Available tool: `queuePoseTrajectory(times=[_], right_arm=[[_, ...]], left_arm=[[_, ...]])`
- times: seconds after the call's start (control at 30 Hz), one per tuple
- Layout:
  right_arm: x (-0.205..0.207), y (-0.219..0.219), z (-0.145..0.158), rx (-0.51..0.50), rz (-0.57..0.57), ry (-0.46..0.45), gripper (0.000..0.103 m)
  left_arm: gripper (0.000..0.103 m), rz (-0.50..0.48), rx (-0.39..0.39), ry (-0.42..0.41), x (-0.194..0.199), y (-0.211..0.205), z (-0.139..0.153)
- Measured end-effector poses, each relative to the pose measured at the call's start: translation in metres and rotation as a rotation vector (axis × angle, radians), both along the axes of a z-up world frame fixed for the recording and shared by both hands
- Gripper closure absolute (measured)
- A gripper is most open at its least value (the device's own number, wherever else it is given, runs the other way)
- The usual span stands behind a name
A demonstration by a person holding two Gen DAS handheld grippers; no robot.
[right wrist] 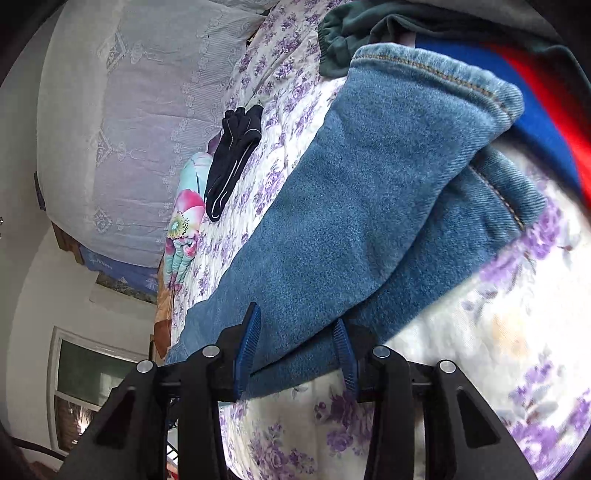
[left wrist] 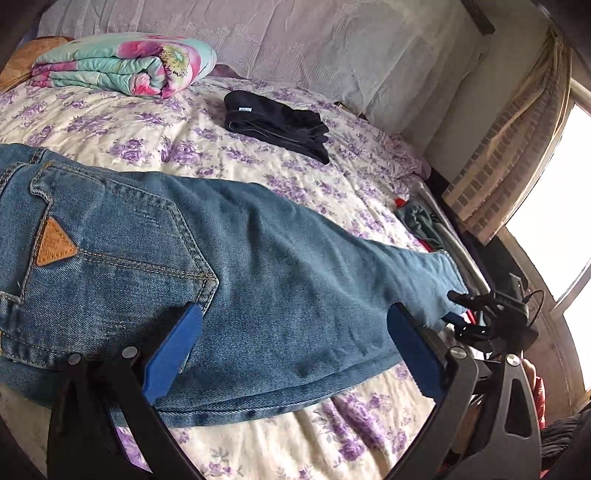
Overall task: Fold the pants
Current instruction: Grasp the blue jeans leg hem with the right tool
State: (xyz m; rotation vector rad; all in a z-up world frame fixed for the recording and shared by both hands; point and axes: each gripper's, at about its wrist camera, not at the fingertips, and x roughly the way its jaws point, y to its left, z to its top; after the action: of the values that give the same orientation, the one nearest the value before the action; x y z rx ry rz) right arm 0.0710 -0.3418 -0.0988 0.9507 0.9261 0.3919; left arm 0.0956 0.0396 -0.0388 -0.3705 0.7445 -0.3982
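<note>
**Blue jeans lie across the flowery bed**

The blue denim jeans (left wrist: 229, 258) lie flat across the white bed cover with purple flowers (left wrist: 122, 122). A back pocket with a small brown triangle patch (left wrist: 55, 242) faces up. The waist end runs off the left edge of the left wrist picture, so the top of the jeans is cut off. In the right wrist picture the leg ends (right wrist: 436, 110) are folded over each other, and the hems look blurry.

The left gripper (left wrist: 295, 332) has its blue pads (left wrist: 177, 347) spread wide apart. The jeans lie between them, but the pads do not squeeze the cloth. The lower parts of the pads hide some of the denim edge.

The right gripper (right wrist: 295, 350) has its blue pads (right wrist: 249, 343) only partly apart. The edge of a jeans leg sits between them. The pads do not seem to pinch it, though the spot is hard to see.

Farther back lies a folded pile of black clothes (left wrist: 277, 123). Near the head of the bed is a rolled blanket with pink and green flowers (left wrist: 122, 66). By the leg hems are a dark green cloth (right wrist: 343, 33) and something red and blue (right wrist: 535, 110), too blurry to name.
</note>
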Motion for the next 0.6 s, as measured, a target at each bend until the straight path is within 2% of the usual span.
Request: queuePoseTrajectory(times=[0.03,0.07,0.13,0.2,0.27,0.3,0.33,0.37,0.4,0.43,0.5,0.53,0.6], right_arm=[[-0.001,0.003,0.003,-0.006,0.011,-0.019,0.088],[-0.003,0.006,0.010,-0.020,0.023,-0.047,0.095],[-0.016,0.004,0.030,-0.067,0.023,-0.113,0.098],[-0.027,-0.004,0.041,-0.104,0.016,-0.132,0.101],[-0.032,-0.013,0.033,-0.184,-0.007,-0.085,0.103],[-0.031,-0.018,0.018,-0.206,-0.003,-0.019,0.103],[-0.030,-0.024,0.002,-0.193,-0.007,0.048,0.103],[-0.033,-0.032,-0.008,-0.128,-0.019,0.065,0.103],[-0.034,-0.037,-0.005,-0.095,-0.038,0.055,0.103],[-0.037,-0.039,0.007,-0.101,-0.051,0.005,0.103],[-0.033,-0.026,0.043,-0.182,-0.012,-0.136,0.099],[-0.026,-0.011,0.059,-0.213,0.042,-0.195,0.099],[-0.007,0.027,0.080,-0.218,0.158,-0.273,0.099]], left_arm=[[0.005,-0.003,0.019,-0.007,-0.002,-0.002,0.001],[0.005,-0.007,0.033,-0.014,-0.005,-0.003,0.003],[0.006,-0.009,0.031,-0.015,-0.008,0.003,0.007],[0.008,0.004,0.015,0.005,-0.009,0.014,0.007],[0.010,-0.014,-0.006,0.023,-0.011,0.021,0.007],[0.010,-0.022,-0.001,0.027,-0.011,0.021,0.006],[0.010,-0.026,0.013,0.026,-0.013,0.020,0.006],[0.010,-0.023,0.026,0.023,-0.015,0.019,0.008],[0.010,-0.018,0.028,0.019,-0.016,0.018,0.010],[0.010,-0.019,0.010,0.015,-0.017,0.018,0.014],[0.010,-0.053,-0.054,0.007,-0.015,0.015,0.022],[0.010,-0.075,-0.072,0.002,-0.011,0.011,0.026],[0.010,-0.088,-0.053,-0.024,-0.001,-0.005,0.032]])
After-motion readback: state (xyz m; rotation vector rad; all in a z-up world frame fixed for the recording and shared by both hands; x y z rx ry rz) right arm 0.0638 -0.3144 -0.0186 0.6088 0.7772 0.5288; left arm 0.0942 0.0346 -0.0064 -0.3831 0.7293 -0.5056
